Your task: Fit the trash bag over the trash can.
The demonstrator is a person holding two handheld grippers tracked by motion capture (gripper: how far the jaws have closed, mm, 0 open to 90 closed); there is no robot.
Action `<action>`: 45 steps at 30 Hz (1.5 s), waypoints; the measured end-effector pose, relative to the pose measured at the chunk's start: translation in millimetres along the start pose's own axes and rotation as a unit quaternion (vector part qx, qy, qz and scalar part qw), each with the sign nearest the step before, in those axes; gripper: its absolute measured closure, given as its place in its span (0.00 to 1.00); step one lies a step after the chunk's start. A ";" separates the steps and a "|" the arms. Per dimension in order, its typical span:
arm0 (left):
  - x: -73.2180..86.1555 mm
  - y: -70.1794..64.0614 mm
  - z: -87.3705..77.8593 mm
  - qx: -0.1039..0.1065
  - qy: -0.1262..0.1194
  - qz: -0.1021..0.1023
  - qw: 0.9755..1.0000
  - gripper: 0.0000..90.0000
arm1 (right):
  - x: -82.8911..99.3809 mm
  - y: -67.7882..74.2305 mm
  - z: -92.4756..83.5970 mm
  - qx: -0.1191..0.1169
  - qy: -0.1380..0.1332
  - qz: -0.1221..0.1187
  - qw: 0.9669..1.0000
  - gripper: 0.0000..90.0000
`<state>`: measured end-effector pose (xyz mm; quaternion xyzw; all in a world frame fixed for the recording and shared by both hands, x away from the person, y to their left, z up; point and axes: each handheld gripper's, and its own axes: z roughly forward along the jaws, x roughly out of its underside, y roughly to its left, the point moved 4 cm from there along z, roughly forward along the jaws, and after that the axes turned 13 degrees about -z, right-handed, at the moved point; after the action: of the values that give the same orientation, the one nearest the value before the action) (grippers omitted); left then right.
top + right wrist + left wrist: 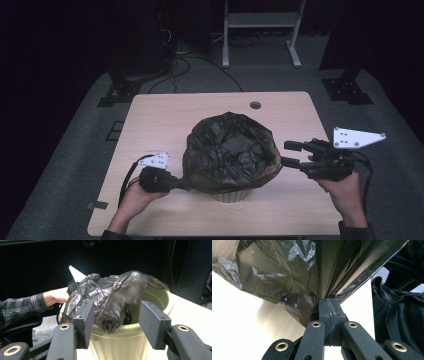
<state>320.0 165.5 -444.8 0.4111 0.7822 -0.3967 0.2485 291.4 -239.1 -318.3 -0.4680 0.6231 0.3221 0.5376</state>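
My left gripper (pixel 186 184) has its jaws pressed together on a pinch of the black bin bag (pixel 230 152), down at the bag's lower left edge; in the left gripper view the two pads (pixel 329 312) meet flat with the plastic (pixel 287 277) fanning up out of the seam between them in tight folds. The bag is draped over a pale bin (pixel 231 195) that stands on the wooden table (pixel 165 115), a little nearer the front edge than the back and about midway between the left and right edges. Seen from above, the bag billows up in a dome that covers the bin's mouth, with the bin's ribbed foot showing under the front of it. My right gripper (pixel 290 154) sits just off the bag's right side, near the table's right edge, its jaws standing apart with nothing clamped between them. In the right gripper view the two pads (pixel 83 320) frame the bin (pixel 120 345) from a short way off; on this side the rim (pixel 162 297) is bare and the loose plastic (pixel 112 297) lies bunched and partly blurred over the opening. Beyond it my left hand (pixel 56 296) and its checked sleeve (pixel 20 306) are visible.
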 end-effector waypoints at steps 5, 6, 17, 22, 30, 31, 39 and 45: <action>3.3 2.0 5.3 -0.001 0.012 -0.004 1.000 1.00 | -1.7 -2.3 0.0 0.004 -0.001 -0.002 1.000 0.51; 4.1 2.6 7.1 -0.002 0.018 -0.003 1.000 1.00 | -2.1 -2.4 -0.1 0.003 -0.002 -0.002 1.000 0.51; 10.5 5.3 19.1 -0.008 0.050 -0.002 0.999 0.99 | -10.6 -2.8 -1.3 0.005 -0.004 -0.009 1.000 0.51; 10.2 3.5 22.0 -0.004 0.052 0.000 0.999 0.99 | -22.0 -1.5 -0.3 0.003 -0.008 -0.017 1.000 0.50; 9.4 1.4 21.4 0.002 0.049 0.001 0.999 0.98 | -47.6 -0.6 6.6 -0.009 -0.016 -0.019 1.000 0.46; 9.4 1.4 21.4 0.002 0.049 0.001 0.999 0.98 | -49.9 -0.4 7.9 -0.011 -0.017 -0.019 1.000 0.46; 9.0 1.1 20.2 0.005 0.046 0.002 0.999 0.98 | -68.0 2.8 22.5 -0.027 -0.013 -0.016 0.999 0.41; 8.8 0.5 19.7 0.008 0.044 0.003 0.999 0.98 | -76.8 6.6 39.3 -0.035 -0.008 -0.018 0.999 0.38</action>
<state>316.9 153.3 -462.3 0.4328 0.7879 -0.3835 0.2116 298.5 -183.1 -252.8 -0.4952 0.5988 0.3379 0.5311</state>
